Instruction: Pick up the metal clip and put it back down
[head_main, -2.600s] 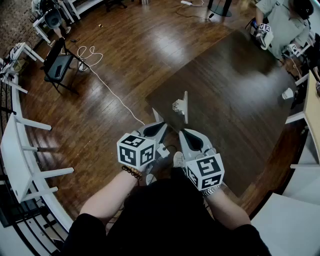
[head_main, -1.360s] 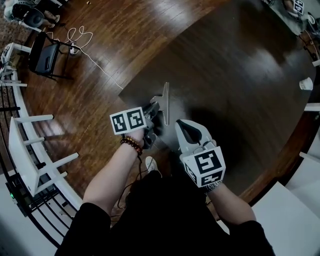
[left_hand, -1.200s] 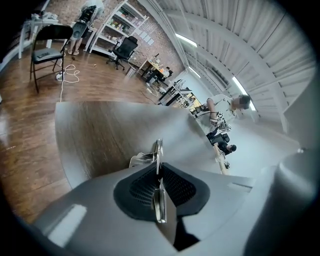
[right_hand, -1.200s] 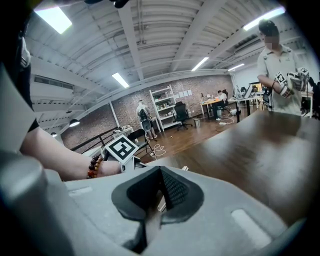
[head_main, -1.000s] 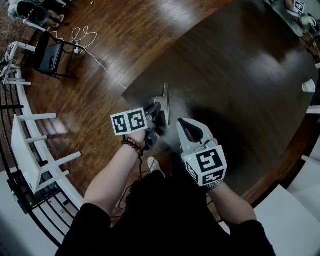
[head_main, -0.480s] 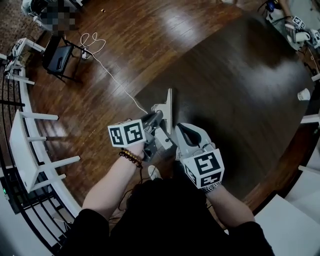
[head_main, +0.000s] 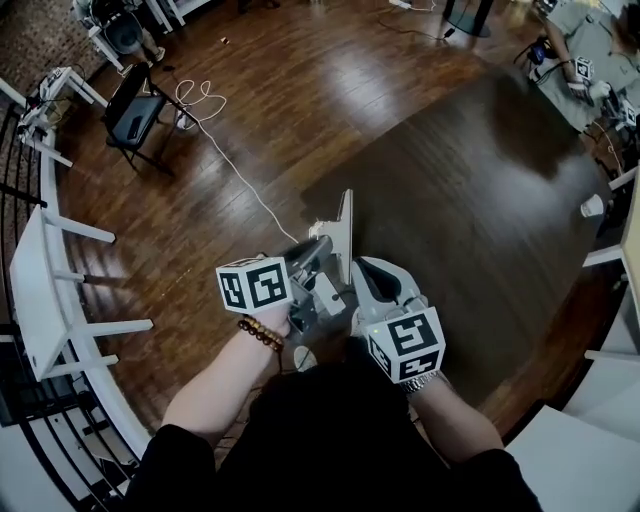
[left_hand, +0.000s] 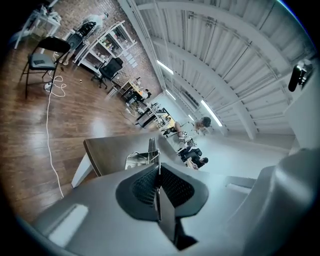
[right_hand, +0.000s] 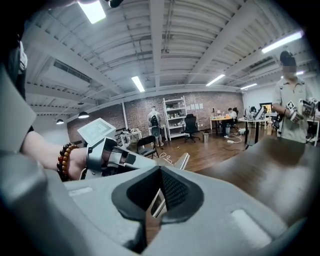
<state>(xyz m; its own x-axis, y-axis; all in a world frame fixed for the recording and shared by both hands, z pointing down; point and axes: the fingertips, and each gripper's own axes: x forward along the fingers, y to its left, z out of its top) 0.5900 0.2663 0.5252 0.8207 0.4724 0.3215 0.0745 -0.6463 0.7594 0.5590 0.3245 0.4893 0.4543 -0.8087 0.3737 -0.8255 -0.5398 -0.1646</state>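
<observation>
The metal clip (head_main: 343, 222), a thin grey plate with a small bracket, stands on edge near the corner of the dark wooden table (head_main: 470, 200). My left gripper (head_main: 322, 248) is shut on the clip's bracket side. In the left gripper view the clip (left_hand: 142, 159) sits right at the closed left gripper (left_hand: 159, 167). My right gripper (head_main: 364, 268) hovers just right of the clip with its jaws a little apart and nothing between them. Through the gap in the right gripper (right_hand: 156, 192), the right gripper view shows the clip (right_hand: 181, 161) and the left gripper (right_hand: 107, 155).
A black folding chair (head_main: 135, 105) and a white cable (head_main: 230, 170) are on the wood floor to the left. White frames (head_main: 40, 290) line the left edge. A white cup (head_main: 590, 207) sits at the table's far right, and a person (head_main: 580, 45) stands beyond it.
My left gripper has stayed shut on the clip. The clip and gripper now sit closer to my right gripper and to my body. The head view has shifted.
</observation>
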